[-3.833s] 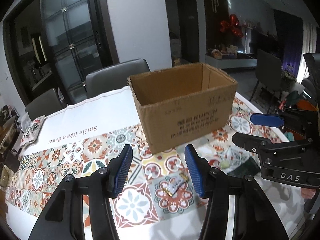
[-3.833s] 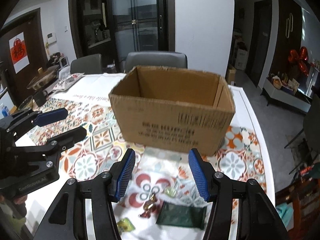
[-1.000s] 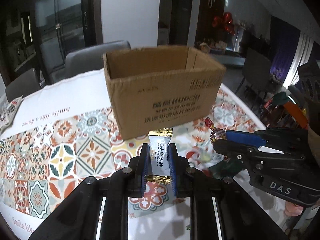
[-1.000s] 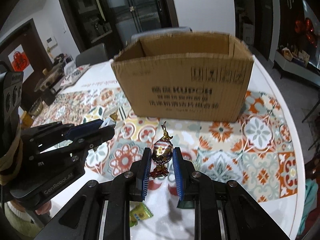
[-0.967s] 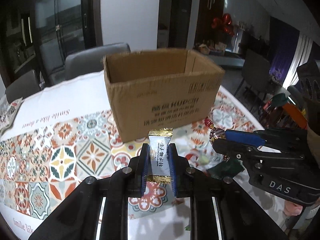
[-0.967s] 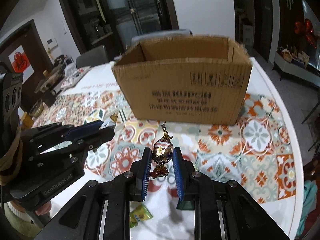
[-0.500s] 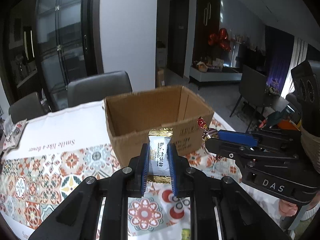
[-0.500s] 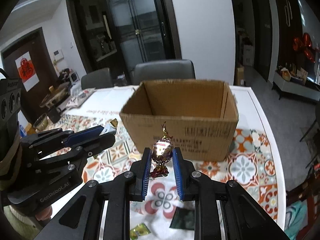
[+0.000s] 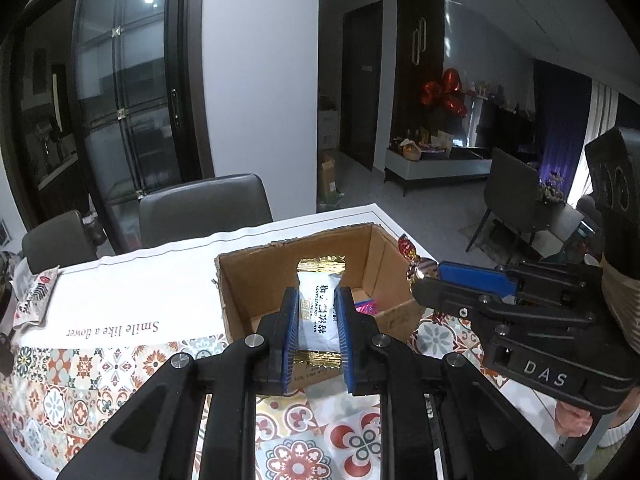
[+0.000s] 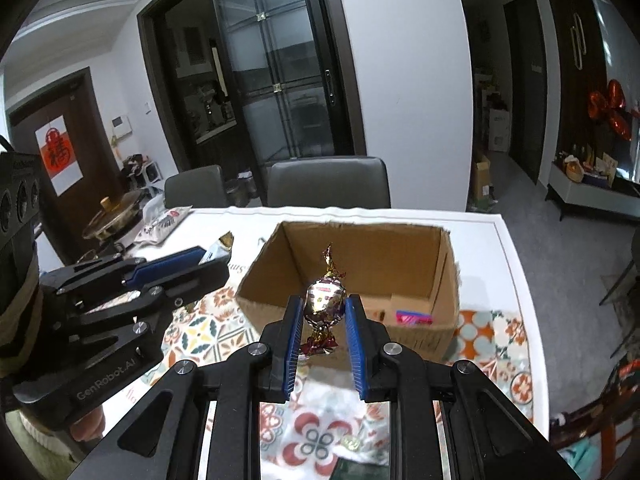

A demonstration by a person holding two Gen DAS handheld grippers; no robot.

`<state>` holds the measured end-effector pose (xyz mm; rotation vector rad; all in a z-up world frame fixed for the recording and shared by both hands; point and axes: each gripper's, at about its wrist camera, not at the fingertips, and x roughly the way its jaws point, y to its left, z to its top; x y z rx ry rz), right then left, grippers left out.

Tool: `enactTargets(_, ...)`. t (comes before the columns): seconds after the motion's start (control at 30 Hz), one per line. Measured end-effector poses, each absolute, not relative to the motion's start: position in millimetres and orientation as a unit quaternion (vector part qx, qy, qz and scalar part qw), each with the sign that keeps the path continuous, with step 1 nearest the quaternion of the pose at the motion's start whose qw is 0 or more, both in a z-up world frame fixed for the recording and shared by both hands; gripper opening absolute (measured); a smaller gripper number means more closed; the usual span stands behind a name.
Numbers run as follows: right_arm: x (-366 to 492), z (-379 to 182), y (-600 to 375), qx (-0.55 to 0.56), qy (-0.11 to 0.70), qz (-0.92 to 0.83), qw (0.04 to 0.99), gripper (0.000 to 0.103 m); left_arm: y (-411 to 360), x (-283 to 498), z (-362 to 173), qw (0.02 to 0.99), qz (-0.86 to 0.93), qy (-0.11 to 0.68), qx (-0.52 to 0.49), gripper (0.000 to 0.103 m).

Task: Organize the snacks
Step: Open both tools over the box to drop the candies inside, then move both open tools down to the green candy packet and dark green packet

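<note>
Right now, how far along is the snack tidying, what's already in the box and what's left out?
Partly done. A pink packet already lies inside the cardboard box. In hand: the left gripper is shut on a white candy packet, the right gripper on a foil-wrapped sweet, both in front of the open box. Left: a small sweet and a dark green packet on the table.

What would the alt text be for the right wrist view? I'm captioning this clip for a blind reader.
The right gripper is shut on a foil-wrapped candy, held above the near side of an open cardboard box on a patterned tablecloth. At left, the left gripper holds a white snack packet.
</note>
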<state>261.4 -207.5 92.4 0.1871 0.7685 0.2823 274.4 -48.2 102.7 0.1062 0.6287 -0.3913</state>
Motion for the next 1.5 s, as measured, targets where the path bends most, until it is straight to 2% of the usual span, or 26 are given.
enactTargets(0.5, 316.3, 67.4, -221.5, 0.093, 0.396, 0.122, 0.905, 0.023, -58.4, 339.9, 84.3, 0.916, -0.165, 0.362, 0.045, 0.021)
enactTargets(0.57, 321.7, 63.5, -221.7, 0.092, 0.399, 0.119, 0.905, 0.024, -59.4, 344.5, 82.4, 0.916, -0.152, 0.369, 0.044, 0.031)
enactTargets(0.6, 323.5, 61.4, -222.0, 0.091, 0.4, 0.116, 0.904, 0.03, -59.1, 343.9, 83.2, 0.916, -0.15, 0.37, 0.041, 0.038)
enactTargets(0.63, 323.6, 59.9, -222.6, 0.09, 0.401, 0.11, 0.905, 0.043, -57.8, 341.3, 84.0, 0.919, -0.149, 0.364, 0.037, 0.042)
enactTargets(0.7, 319.9, 58.7, -223.5, 0.089, 0.397, 0.103, 0.908, 0.05, -57.9, 335.3, 84.2, 0.922, -0.142, 0.357, 0.044, 0.045)
enactTargets(1.0, 276.4, 57.3, -223.1, 0.071, 0.387, 0.098, 0.914, 0.05, -56.2, 281.5, 79.1, 0.933, -0.134, 0.325, 0.073, 0.045)
enactTargets(1.1, 259.0, 60.2, -221.1, 0.071, 0.377, 0.103, 0.918, 0.057, -55.2, 263.9, 77.5, 0.936, -0.132, 0.318, 0.073, 0.045)
enactTargets(1.5, 204.2, 45.3, -209.3, 0.058, 0.379, 0.147, 0.912, 0.057, -50.3, 200.5, 53.9, 0.935, -0.124, 0.326, 0.067, 0.046)
